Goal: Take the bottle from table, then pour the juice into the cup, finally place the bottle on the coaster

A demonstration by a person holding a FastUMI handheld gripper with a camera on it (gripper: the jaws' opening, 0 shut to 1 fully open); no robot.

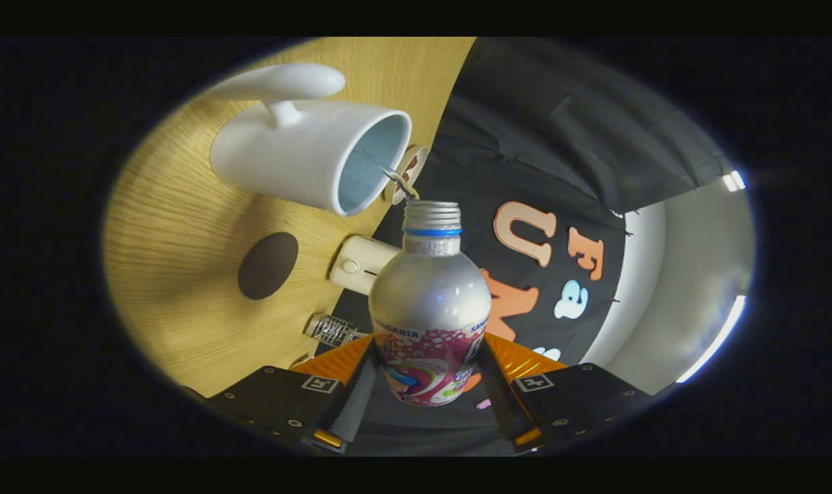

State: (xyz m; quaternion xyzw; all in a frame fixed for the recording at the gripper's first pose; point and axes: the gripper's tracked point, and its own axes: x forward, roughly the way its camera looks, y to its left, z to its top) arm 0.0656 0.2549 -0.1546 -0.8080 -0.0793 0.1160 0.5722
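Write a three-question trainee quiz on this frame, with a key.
1. True or false: the gripper is shut on the bottle.
2. The bottle's mouth points toward: A) the cup B) the coaster C) the fingers.
3. Fill in: the dark round coaster lies on the ____.

Key: 1 true; 2 A; 3 table.

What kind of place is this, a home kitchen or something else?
Probably a recording booth, not a kitchen: a black cloth wall hangs right behind a small wooden table set with a white cup and a brown coaster. The gripper holds a bottle between its jaws.
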